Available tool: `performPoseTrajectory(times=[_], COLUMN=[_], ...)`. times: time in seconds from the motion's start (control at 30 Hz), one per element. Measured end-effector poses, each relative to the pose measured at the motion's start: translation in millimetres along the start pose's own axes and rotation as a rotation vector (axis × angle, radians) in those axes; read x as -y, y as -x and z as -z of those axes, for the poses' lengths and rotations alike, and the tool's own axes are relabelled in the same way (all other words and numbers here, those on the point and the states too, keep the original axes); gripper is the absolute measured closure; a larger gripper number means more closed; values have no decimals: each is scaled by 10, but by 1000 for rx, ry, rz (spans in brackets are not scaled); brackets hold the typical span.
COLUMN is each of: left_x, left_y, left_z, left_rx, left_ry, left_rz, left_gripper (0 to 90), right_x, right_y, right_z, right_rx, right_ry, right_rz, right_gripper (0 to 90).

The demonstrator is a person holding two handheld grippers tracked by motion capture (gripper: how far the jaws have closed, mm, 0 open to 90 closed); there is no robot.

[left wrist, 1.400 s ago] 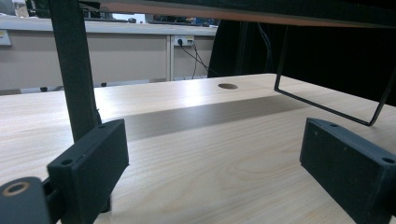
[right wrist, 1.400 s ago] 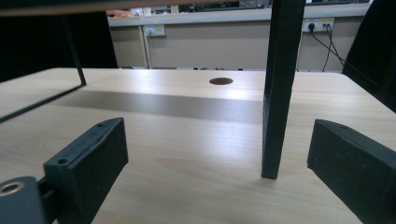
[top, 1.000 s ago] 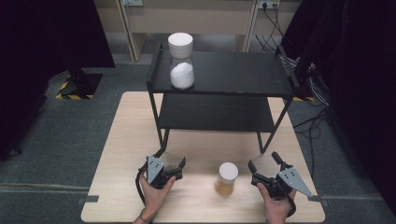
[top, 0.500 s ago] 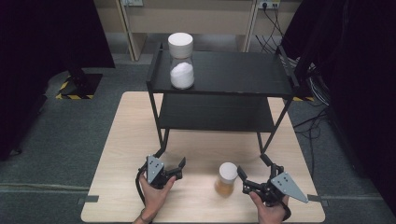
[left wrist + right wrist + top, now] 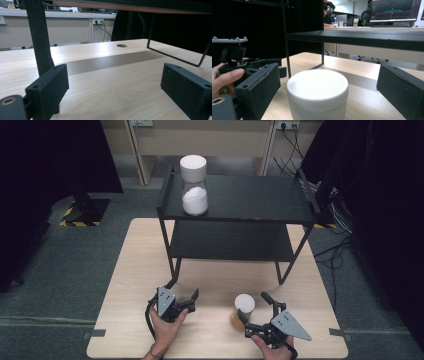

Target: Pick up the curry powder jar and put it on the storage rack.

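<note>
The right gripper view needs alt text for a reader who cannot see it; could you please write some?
A white-lidded jar stands on a light wooden table between the right gripper's two open black fingers, which do not touch it. Behind it are a black shelf and, at left, the left gripper in a hand.

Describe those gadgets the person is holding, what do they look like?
Each hand grips a black tool with two blocky, matte black fingers that have small screw holes. The left gripper and the right gripper each carry a grey three-cornered plate on top, dotted with screws. A black cable loops from the left one. No sleeves are visible on the forearms.
</note>
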State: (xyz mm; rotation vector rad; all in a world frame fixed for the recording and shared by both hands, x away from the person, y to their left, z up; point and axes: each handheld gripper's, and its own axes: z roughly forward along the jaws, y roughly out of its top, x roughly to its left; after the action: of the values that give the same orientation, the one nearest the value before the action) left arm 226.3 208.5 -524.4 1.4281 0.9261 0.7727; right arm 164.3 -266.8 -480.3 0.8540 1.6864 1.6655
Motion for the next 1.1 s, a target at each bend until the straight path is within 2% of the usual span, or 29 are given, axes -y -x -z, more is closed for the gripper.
performPoseTrajectory(times=[0.37,0.67,0.83,1.1], left_x=[-2,-1,-2,-2], left_y=[1,0,-1,-1], left_z=[-1,-1,-1,-1], left_rx=[1,1,1,2], left_ry=[-1,-1,-1,-1], left_rz=[-3,-2,-3,-3], left_gripper=[70,70,70,70], right_x=[135,192,216,217], right_y=[-81,-131,-150,-165], right_z=[-17,-40,-55,-54], right_rx=[11,13,18,26], right_ry=[2,-9,-11,-11], right_rz=[7,4,7,9], right_gripper=[241,270,328,336])
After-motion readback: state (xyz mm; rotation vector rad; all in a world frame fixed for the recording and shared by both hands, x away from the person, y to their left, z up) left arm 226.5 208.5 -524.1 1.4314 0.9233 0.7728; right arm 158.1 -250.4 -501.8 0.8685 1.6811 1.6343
